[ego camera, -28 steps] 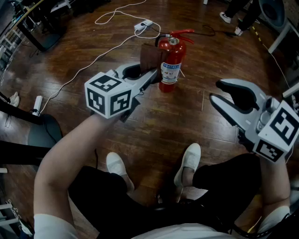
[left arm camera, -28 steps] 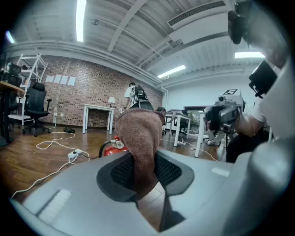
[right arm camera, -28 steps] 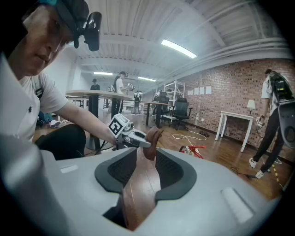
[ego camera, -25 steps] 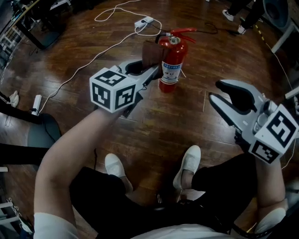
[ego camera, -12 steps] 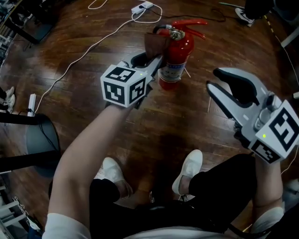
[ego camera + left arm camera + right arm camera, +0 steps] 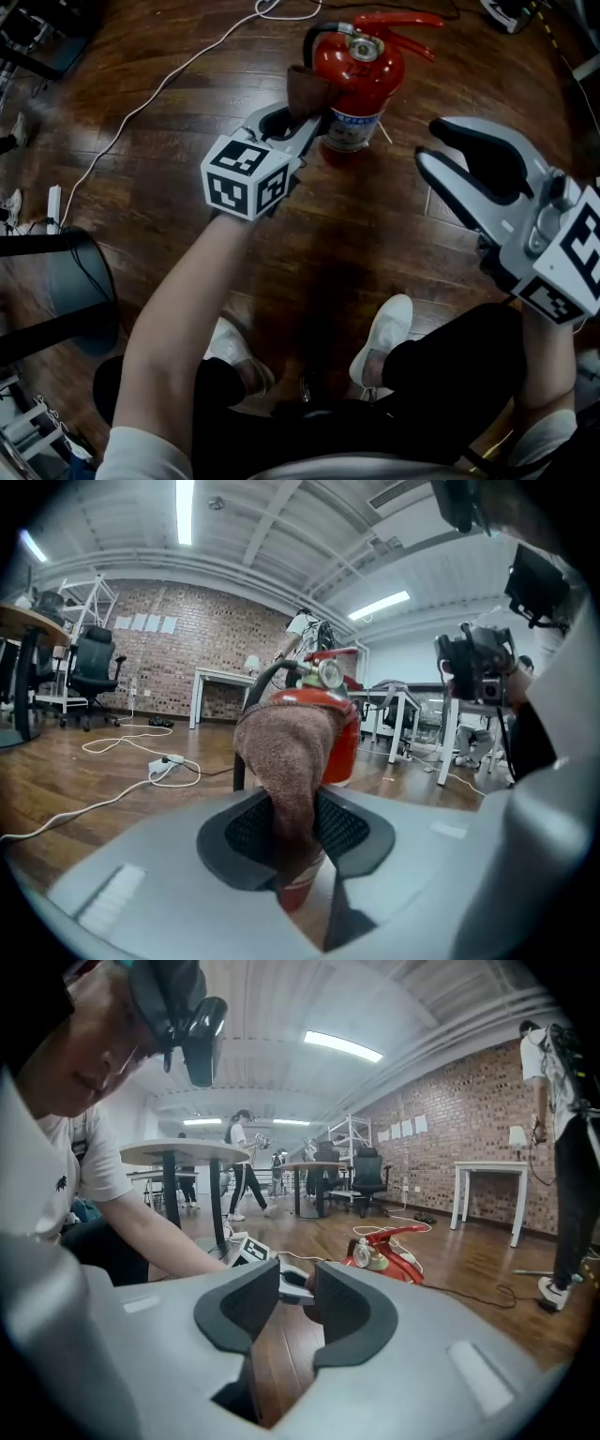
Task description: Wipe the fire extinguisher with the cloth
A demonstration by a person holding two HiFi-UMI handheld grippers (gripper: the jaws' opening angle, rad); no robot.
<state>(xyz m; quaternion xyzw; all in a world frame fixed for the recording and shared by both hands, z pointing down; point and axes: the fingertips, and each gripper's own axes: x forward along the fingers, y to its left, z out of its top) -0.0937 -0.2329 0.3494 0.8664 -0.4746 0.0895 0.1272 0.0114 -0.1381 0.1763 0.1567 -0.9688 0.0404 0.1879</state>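
A red fire extinguisher stands upright on a dark wooden floor, straight ahead of a seated person's feet. The left hand-held gripper is clamped on a brown cloth, and the cloth is pressed against the upper left side of the red body, just below the black hose that curls off the top. The left gripper view shows the cloth draped down the near face of the cylinder and pinched between the two dark pads. The right hand-held gripper is held to the right of the extinguisher, apart from it, with its jaws spread and only bare floor between them.

The red handle levers stick out to the right at the top, on the side facing the right gripper. A white label wraps the lower body. A white cable trails across the floor to the left, well clear of the base, and a dark round stool stands further left by the person's knee. Two white shoes rest on the floor near the person. The boards between shoes and extinguisher are bare. Far back stand a white desk and an office chair by a brick wall.
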